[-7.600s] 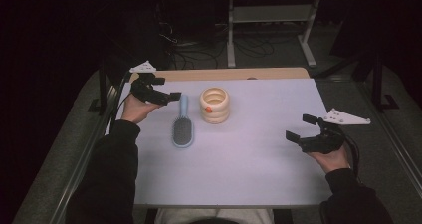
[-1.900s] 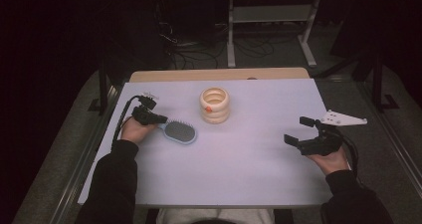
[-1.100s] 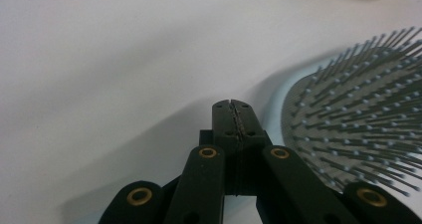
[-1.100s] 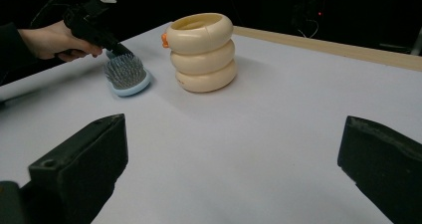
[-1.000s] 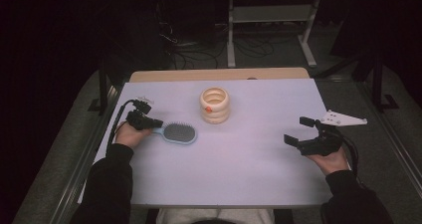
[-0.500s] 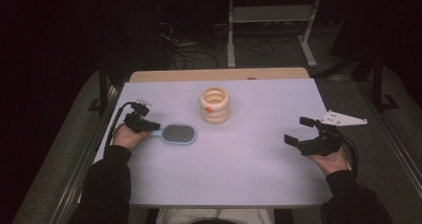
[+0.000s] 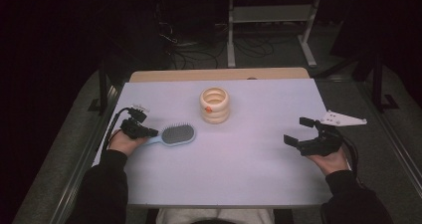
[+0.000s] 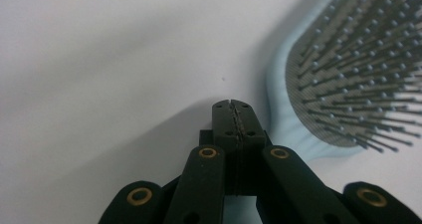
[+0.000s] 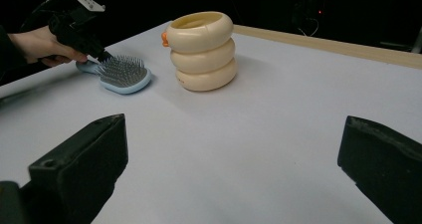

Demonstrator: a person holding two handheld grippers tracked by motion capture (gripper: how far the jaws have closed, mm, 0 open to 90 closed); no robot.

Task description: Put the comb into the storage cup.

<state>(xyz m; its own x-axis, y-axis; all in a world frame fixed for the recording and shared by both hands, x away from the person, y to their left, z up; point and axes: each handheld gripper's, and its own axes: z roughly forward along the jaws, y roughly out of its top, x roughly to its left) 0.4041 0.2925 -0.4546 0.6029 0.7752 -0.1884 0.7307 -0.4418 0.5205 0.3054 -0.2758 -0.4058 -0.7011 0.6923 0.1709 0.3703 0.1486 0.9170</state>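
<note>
Currently the left hand-held gripper sits at the left side of the pale lavender rectangular surface, with its jaws pressed fully together. In the left gripper view the two black jaw tips meet along a thin toothed seam, and no object lies between them. The light blue plastic paddle hairbrush with grey metal bristles lies flat on the surface, bristles up, with its handle pointing toward the left hand-held gripper. The closed jaw tips rest at the handle, just beside the neck where it widens into the head; whether they touch the handle cannot be determined. In the left gripper view the brush head occupies the upper right, immediately beside the closed tips.

The right hand-held gripper is held at the right side of the surface, well apart from the hairbrush. Its jaws are spread wide, with nothing between them; in the right gripper view the two black jaws stand at the lower left and lower right corners.

A cream-coloured cup shaped as three stacked rings with a small orange mark on its side stands upright near the middle of the far half of the surface, near the brush head but apart from it
</note>
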